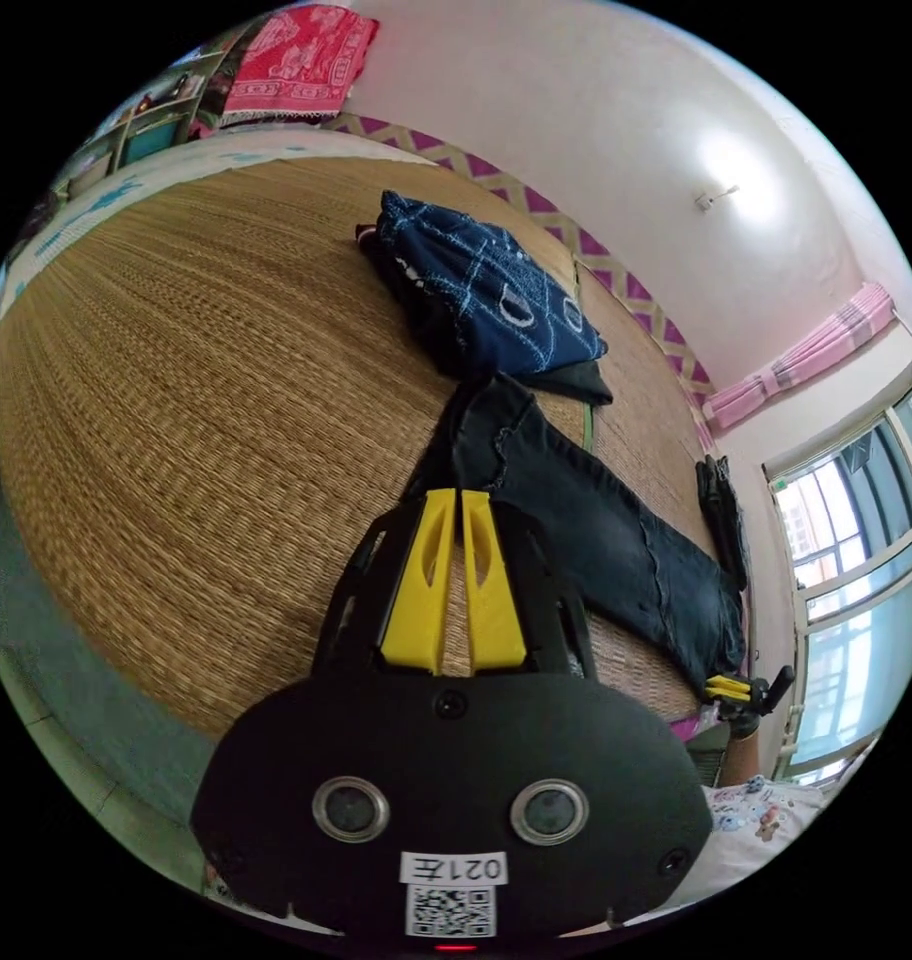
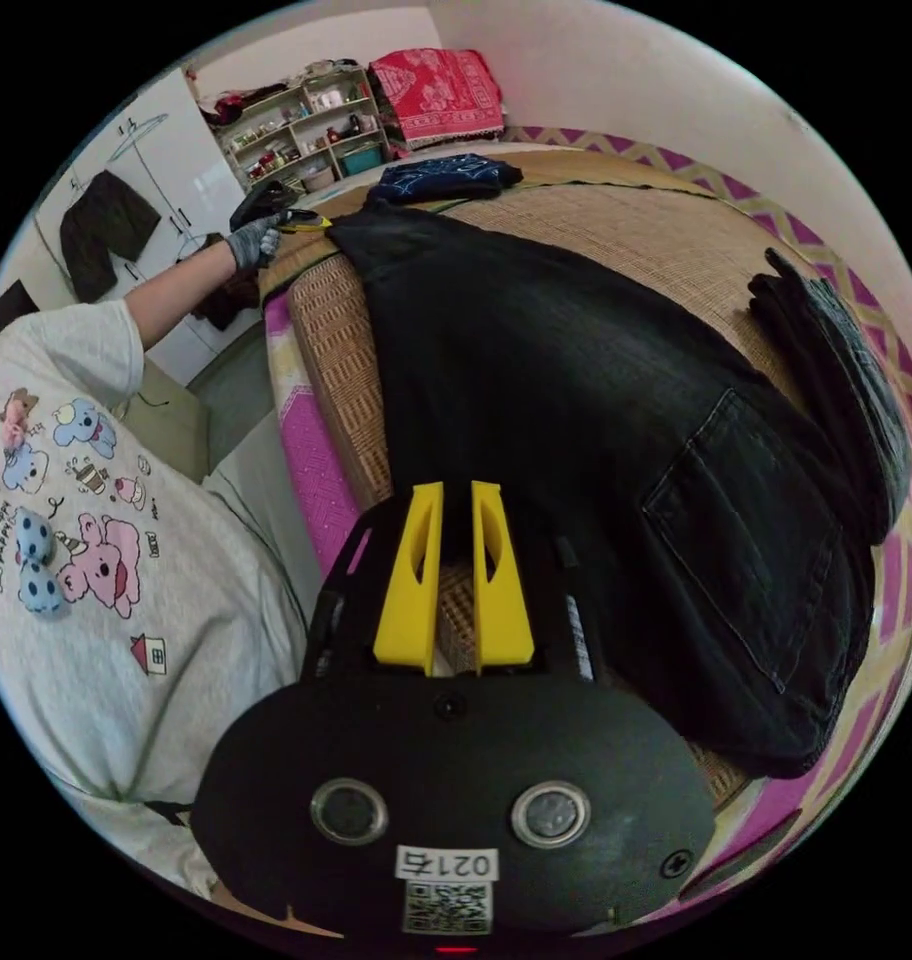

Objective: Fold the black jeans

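The black jeans lie stretched out flat along the near edge of a woven straw mat. My left gripper has its yellow jaws nearly together, tips on the leg hem. In the right gripper view the jeans show a back pocket, and my right gripper pinches their edge near the waist end. The left gripper appears far off at the leg end, held by a gloved hand. The right gripper shows small at the jeans' far end in the left gripper view.
A folded blue patterned garment sits on the mat beyond the leg hem. A folded dark garment lies beside the waist. A person in a white printed shirt stands at the bed's edge. Shelves and a window line the room.
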A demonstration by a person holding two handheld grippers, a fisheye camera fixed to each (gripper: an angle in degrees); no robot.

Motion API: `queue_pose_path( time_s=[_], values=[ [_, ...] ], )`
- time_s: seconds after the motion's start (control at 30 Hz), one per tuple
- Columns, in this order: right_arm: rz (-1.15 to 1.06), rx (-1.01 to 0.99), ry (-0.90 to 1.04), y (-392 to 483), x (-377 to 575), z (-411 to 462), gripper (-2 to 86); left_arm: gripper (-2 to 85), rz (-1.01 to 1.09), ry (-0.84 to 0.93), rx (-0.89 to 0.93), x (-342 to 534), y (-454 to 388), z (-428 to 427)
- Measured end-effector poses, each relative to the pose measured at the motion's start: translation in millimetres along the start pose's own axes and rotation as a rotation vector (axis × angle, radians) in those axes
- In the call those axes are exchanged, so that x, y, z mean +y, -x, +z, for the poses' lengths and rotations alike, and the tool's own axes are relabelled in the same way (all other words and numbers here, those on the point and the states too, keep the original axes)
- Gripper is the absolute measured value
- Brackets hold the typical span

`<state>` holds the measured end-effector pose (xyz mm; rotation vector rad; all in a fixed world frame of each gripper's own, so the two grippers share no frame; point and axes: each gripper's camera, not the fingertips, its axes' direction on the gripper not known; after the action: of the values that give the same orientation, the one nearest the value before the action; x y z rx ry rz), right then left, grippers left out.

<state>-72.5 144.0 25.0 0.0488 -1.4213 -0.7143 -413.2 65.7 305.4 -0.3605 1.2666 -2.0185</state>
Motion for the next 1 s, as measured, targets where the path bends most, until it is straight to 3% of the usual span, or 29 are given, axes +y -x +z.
queue_pose_path(
  time_s=[0.13,0.23,0.43,0.6,0.73,0.9,1.0],
  values=[
    [0.125,-0.047,-0.165,-14,27,-29,3.9,3.0,-0.132,-0.076,0.119,29,13,-13],
    [0.2,-0.088,-0.248,-25,49,-45,3.0,9.3,-0.227,0.007,0.179,42,22,7],
    [0.279,-0.192,-0.366,-37,82,-70,2.3,12.2,-0.318,0.026,0.168,53,14,33],
    [0.306,-0.207,-0.418,-39,106,-87,1.9,9.8,-0.357,-0.007,0.185,65,10,54],
    [0.341,-0.205,-0.439,-47,123,-96,1.5,1.8,-0.369,-0.076,0.263,92,12,65],
    [0.405,-0.212,-0.5,-67,163,-118,0.6,-0.3,-0.178,-0.167,0.237,106,-74,30],
    [0.431,-0.213,-0.524,-78,186,-126,0.3,-0.5,0.098,-0.203,0.219,123,-190,5]
  ],
)
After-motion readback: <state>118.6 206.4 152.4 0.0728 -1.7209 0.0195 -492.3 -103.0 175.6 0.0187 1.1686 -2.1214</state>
